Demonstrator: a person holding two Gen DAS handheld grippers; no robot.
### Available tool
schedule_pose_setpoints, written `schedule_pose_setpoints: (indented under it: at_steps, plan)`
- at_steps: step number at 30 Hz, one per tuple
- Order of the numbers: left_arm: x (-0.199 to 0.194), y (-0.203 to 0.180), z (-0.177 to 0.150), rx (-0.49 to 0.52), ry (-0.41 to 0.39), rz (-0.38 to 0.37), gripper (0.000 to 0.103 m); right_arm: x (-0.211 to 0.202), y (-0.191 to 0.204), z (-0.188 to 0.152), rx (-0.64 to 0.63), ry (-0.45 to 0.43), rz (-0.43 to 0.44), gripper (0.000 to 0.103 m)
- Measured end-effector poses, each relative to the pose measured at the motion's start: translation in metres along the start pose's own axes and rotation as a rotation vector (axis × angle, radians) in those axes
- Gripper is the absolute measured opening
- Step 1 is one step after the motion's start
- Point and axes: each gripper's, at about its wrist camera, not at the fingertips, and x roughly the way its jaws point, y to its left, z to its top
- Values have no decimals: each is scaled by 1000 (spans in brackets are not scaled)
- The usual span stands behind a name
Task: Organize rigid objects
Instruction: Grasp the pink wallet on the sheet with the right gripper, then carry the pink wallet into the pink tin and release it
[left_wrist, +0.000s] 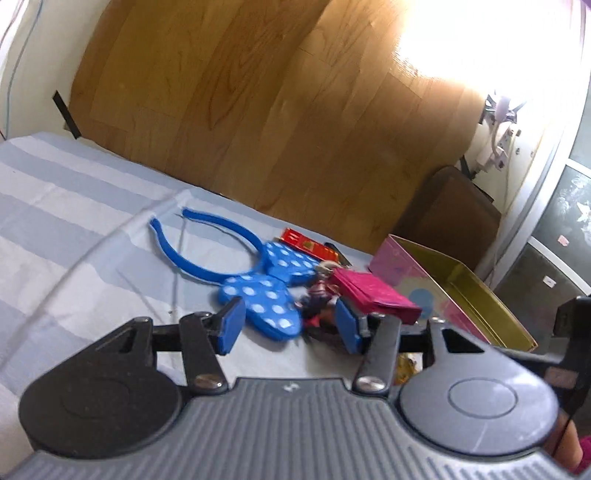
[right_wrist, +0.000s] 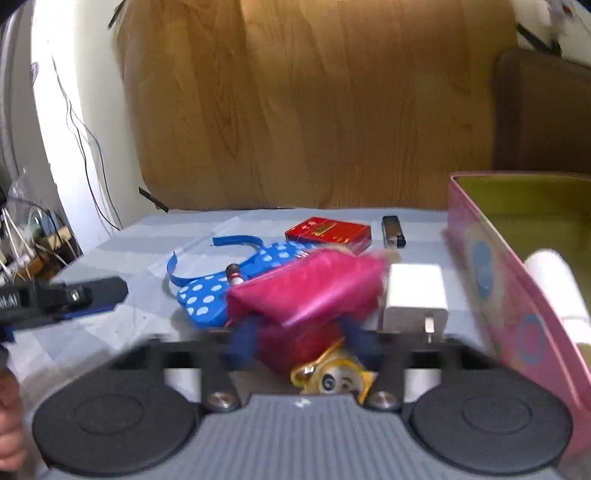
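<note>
Left wrist view: my left gripper (left_wrist: 291, 325) stands about half open with nothing in it. Its blue pads (left_wrist: 232, 325) sit either side of the bow on the blue white-dotted plastic headband (left_wrist: 258, 295), low in the centre of the frame, without touching it. Right of the bow lie a small dark figurine (left_wrist: 317, 299) and the magenta quilted pouch (left_wrist: 373, 295), with a flat red box (left_wrist: 310, 245) behind them, all on the grey-blue striped cloth (left_wrist: 74, 221). At the right edge is the open pink tin box with a gold inside (left_wrist: 458, 291); the part of its floor shown here is bare.

Right wrist view: my right gripper (right_wrist: 299, 341) is smeared by motion, low in the centre. Its blue fingers (right_wrist: 242, 343) flank the pouch's (right_wrist: 306, 291) lower edge, and I judge them clamped on it. This looks like the pick-up step. The next move would be to lift the pouch clear of the headband (right_wrist: 207, 299) and the white plug-in charger cube (right_wrist: 413, 295), then carry it right over the tin's (right_wrist: 480, 258) pink wall. A white cylindrical roll (right_wrist: 550, 273) already lies in the tin. A black lighter (right_wrist: 393, 230) and the red box (right_wrist: 328, 230) wait at centre, a yellow toy (right_wrist: 332, 380) lies under my fingers, and my left gripper (right_wrist: 103, 291) shows at the left edge.
</note>
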Motion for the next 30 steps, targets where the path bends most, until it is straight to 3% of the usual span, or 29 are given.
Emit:
schedule_pose_setpoints:
  at_steps: [2, 7, 11, 13, 15, 18, 20, 23, 30]
  plan:
    - [4, -4, -2, -3, 10, -22, 56, -19, -19, -6, 79, -20, 51, 7]
    - [10, -39, -11, 16, 32, -65, 56, -81, -48, -30, 132, -87, 125, 7]
    - [18, -72, -18, 53, 69, -141, 56, -125, -78, -54, 187, -106, 160, 7]
    - [24, -89, -24, 70, 99, -196, 56, -142, -91, -69, 192, -94, 110, 9]
    - [30, -103, -30, 95, 132, -247, 58, -154, -109, -83, 214, -94, 3, 11]
    - [41, -125, -40, 122, 186, -312, 61, -167, -134, -100, 249, -97, -110, 21]
    - [49, -137, -46, 125, 235, -346, 61, -172, -141, -105, 256, -107, -103, 35]
    - [58, -156, -56, 132, 316, -382, 61, -176, -141, -110, 218, -106, -48, 47]
    - [68, -167, -80, 179, 445, -452, 61, -174, -132, -128, 190, -67, 46, 50]
